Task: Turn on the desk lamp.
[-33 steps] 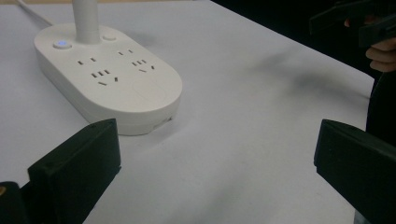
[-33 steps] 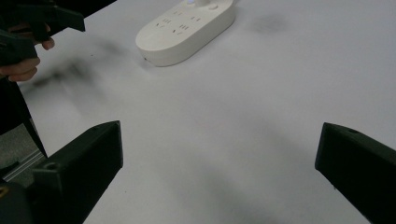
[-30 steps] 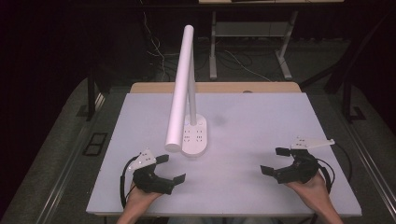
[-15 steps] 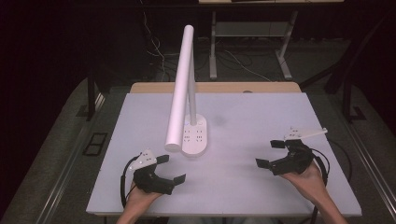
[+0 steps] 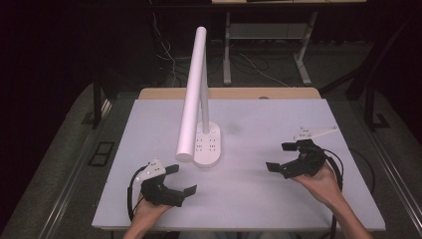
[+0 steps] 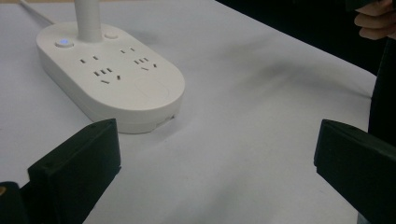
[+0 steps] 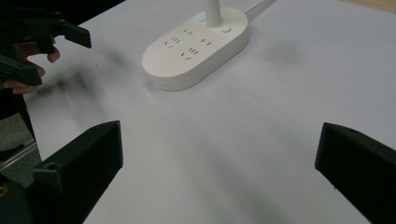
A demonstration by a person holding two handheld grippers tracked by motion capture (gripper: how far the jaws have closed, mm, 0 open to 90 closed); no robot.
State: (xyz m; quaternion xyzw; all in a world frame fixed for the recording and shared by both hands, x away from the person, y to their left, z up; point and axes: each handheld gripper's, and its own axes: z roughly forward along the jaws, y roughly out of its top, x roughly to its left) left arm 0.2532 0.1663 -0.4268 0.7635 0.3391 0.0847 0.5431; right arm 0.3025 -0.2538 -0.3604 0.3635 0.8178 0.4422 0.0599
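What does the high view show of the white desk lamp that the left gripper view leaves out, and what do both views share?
The high view shows the white desk lamp's long tubular head, slanting above the base, and both black grippers, left and right, open. The left gripper view shows the base's socket slots and a lit blue button close up. Both share the oval white base on the white table.

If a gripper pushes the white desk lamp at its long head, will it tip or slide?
The desk lamp probably tips before it slides: its long head sits high on a thin stem. The flat oval base looks heavy enough to resist. Its smooth plastic may slip between the jaws.
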